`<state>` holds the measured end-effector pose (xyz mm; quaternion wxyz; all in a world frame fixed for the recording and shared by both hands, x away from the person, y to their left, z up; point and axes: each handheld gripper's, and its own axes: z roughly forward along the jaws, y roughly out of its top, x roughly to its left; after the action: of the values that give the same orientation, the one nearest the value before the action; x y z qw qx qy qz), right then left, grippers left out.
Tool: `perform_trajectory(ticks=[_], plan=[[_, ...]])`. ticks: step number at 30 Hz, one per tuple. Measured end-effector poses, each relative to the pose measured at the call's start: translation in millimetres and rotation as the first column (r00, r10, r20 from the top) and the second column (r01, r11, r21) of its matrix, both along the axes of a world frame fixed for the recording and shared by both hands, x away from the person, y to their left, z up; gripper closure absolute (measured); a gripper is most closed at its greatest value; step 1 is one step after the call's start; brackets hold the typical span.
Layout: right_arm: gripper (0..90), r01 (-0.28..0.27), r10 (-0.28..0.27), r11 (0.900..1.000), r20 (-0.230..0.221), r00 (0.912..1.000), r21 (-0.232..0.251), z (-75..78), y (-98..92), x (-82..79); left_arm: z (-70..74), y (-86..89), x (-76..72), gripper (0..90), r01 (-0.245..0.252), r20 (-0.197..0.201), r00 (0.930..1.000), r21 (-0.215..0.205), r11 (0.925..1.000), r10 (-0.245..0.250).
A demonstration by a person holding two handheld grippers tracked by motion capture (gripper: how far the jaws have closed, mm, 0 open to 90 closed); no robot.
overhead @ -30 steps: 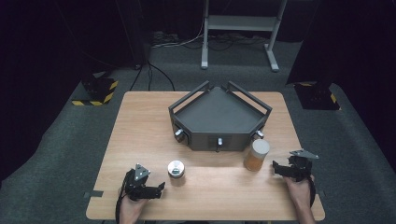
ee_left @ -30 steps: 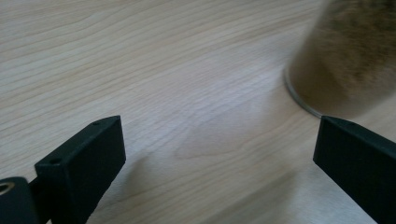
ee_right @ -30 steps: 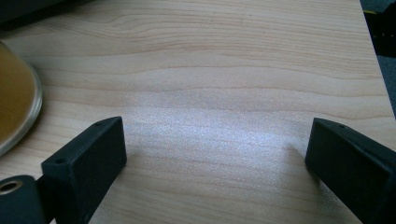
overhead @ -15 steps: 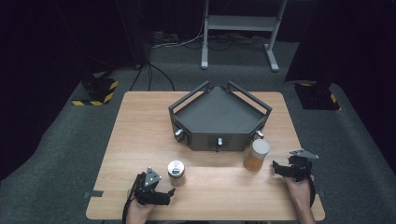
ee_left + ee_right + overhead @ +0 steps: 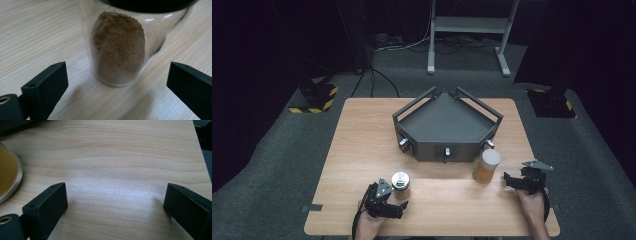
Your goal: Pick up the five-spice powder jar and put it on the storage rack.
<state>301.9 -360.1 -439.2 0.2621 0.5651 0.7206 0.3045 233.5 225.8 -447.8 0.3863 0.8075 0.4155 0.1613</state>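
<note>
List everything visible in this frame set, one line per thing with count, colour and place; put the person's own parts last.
Table: one, light wood, centre.
Tray: one, dark grey, angular, far middle of table.
Small jar: one, clear with silvery lid, brown powder inside, near left, in front of the left jaws.
Tall jar: one, amber contents, pale lid, near right.
Metal stand: one, grey, on the floor beyond the table.
Left gripper: one, black, jaws open, untouched jar ahead.
Right gripper: one, black, jaws open over bare wood.
</note>
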Motion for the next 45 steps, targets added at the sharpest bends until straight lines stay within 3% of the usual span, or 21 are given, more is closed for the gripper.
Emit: perform_trajectory(ticks=[6, 18, 45], plan=[[5.3, 0.0, 0.0, 1.0, 0.0, 1.0, 0.0, 0.0, 0.0, 0.0, -0.8, -4.7, 4.7, 5.1, -0.002, -0.002, 1.0, -0.002, 1.0, 0.002], [5.3, 0.001, -0.001, 1.0, 0.0, 1.0, 0.0, 0.0, 0.2, -0.1, -2.4, -9.3, 4.1, 12.5, -0.026, 0.039, 0.9989, -0.015, 0.9996, 0.026], [5.3, 0.002, -0.002, 1.0, 0.001, 1.0, 0.0, -0.1, 0.3, -0.2, -3.0, -18.7, 8.5, 25.1, -0.022, 0.046, 0.9987, -0.016, 0.9996, 0.023]])
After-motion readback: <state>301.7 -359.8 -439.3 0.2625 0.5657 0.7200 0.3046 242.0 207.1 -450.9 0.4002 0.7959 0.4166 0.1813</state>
